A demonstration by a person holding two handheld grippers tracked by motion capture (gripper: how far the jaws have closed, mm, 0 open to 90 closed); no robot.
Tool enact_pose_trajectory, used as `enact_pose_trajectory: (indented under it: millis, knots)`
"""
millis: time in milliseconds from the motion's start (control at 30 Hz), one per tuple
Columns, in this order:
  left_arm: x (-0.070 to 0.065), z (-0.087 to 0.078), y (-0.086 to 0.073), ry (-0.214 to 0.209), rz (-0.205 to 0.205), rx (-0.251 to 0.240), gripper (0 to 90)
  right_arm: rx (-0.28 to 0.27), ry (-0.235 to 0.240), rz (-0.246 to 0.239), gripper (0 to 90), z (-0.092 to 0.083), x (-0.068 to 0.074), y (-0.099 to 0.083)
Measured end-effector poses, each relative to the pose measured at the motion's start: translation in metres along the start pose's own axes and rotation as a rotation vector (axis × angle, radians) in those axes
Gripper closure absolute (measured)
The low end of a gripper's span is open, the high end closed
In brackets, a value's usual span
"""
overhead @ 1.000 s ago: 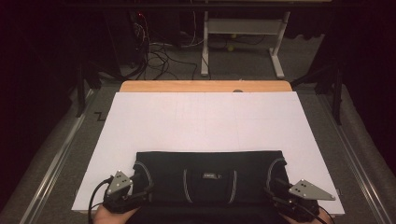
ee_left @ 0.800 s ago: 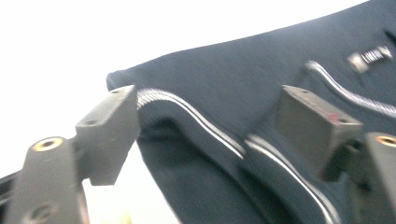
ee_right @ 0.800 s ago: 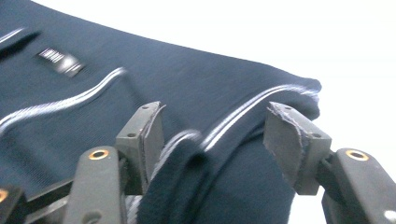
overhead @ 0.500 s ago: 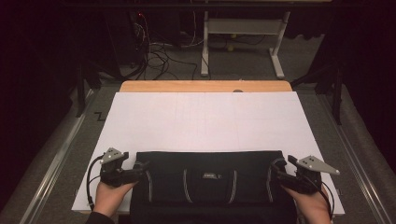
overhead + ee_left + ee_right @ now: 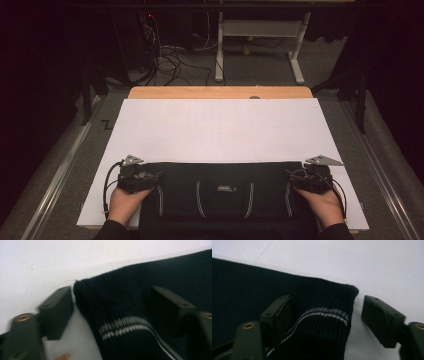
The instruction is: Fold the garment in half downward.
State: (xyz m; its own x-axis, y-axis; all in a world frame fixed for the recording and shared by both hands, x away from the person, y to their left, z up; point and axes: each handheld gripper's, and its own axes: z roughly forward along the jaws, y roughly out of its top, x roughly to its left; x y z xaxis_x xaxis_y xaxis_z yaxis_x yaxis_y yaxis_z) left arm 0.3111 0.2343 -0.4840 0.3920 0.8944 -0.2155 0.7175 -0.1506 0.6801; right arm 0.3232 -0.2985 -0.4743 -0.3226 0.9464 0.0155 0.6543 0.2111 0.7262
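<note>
A black knit garment [image 5: 225,190] with thin white stripes lies flat at the near edge of the white sheet [image 5: 220,130]. My left gripper [image 5: 155,177] is at its far left corner and my right gripper [image 5: 292,180] at its far right corner, each held in a hand. In the left gripper view the corner of the garment [image 5: 130,315] lies between the jaws of the left gripper [image 5: 115,300]. The right gripper [image 5: 327,307] likewise straddles the garment's striped corner [image 5: 322,315], with a gap at its outer jaw. Both pairs of jaws have just been closing around the fabric, without pressing on it.
The white sheet covers a wooden table top [image 5: 220,92] whose far edge shows. Beyond it on the grey floor are a tangle of cables [image 5: 165,60] and a white metal frame [image 5: 260,45]. Dark curtains stand at both sides.
Both hands have moved away from the person along the garment's sides, up to its far corners. The garment's side edges now lie straighter.
</note>
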Motion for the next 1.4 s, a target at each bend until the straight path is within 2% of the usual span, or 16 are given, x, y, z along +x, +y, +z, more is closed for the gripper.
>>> enact_pose_trajectory:
  millis: [133,233,333,367,567,667,800,900,1133,1400]
  knots:
    - [-0.005,0.0,-0.004,0.03,0.042,-0.003,38.2,-0.014,0.016,-0.014,45.3,-0.003,0.006,-0.003]
    - [-0.008,0.0,-0.005,0.014,0.058,-0.004,49.7,-0.022,0.03,-0.012,53.6,-0.003,0.006,-0.004]
    - [-0.01,0.0,-0.006,-0.021,0.069,-0.004,63.8,-0.028,0.046,-0.01,60.9,-0.003,0.005,-0.005]
    - [-0.011,0.0,-0.006,-0.02,0.073,-0.004,65.6,-0.029,0.054,-0.008,62.3,-0.003,0.005,-0.005]
    - [-0.009,0.0,-0.006,-0.037,0.072,-0.005,67.9,-0.031,0.084,-0.01,72.2,-0.004,0.005,-0.005]
    - [-0.01,0.0,-0.006,-0.035,0.077,-0.011,69.2,-0.033,0.09,-0.017,74.4,-0.004,0.006,-0.005]
    - [-0.012,-0.001,-0.006,-0.027,0.094,-0.023,70.1,-0.044,0.079,-0.04,75.8,-0.004,0.008,-0.005]
    - [-0.011,-0.004,-0.005,-0.04,0.076,-0.042,70.7,-0.053,0.074,-0.039,76.3,-0.007,0.009,-0.006]
    - [-0.014,-0.013,-0.005,-0.061,0.063,-0.098,71.1,-0.101,0.082,-0.049,76.5,-0.015,0.008,-0.008]
    - [-0.019,-0.015,-0.003,-0.033,0.098,-0.122,71.3,-0.138,0.084,-0.074,77.0,-0.018,0.008,-0.004]
